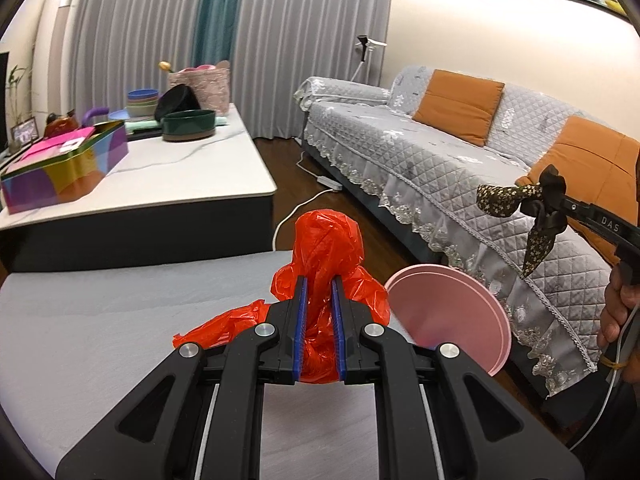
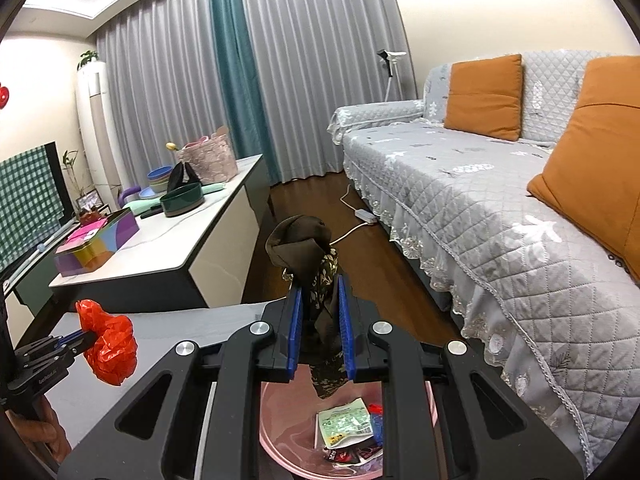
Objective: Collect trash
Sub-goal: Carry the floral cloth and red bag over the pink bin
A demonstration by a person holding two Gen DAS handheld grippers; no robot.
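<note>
Jaws of the left gripper (image 1: 319,280) clamp a crumpled red plastic bag (image 1: 326,248) over the grey table (image 1: 120,320). At three o'clock, the right gripper (image 2: 319,280) pinches a brown floral cloth (image 2: 316,276) above the pink bin (image 2: 280,436) holding wrappers (image 2: 346,426).

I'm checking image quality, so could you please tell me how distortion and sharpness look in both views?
Left wrist view: fisheye bows the grey pleated curtains, dark corners; crumpled red plastic bag sharp. Right wrist view: same bowing; brown floral cloth sharp.
</note>
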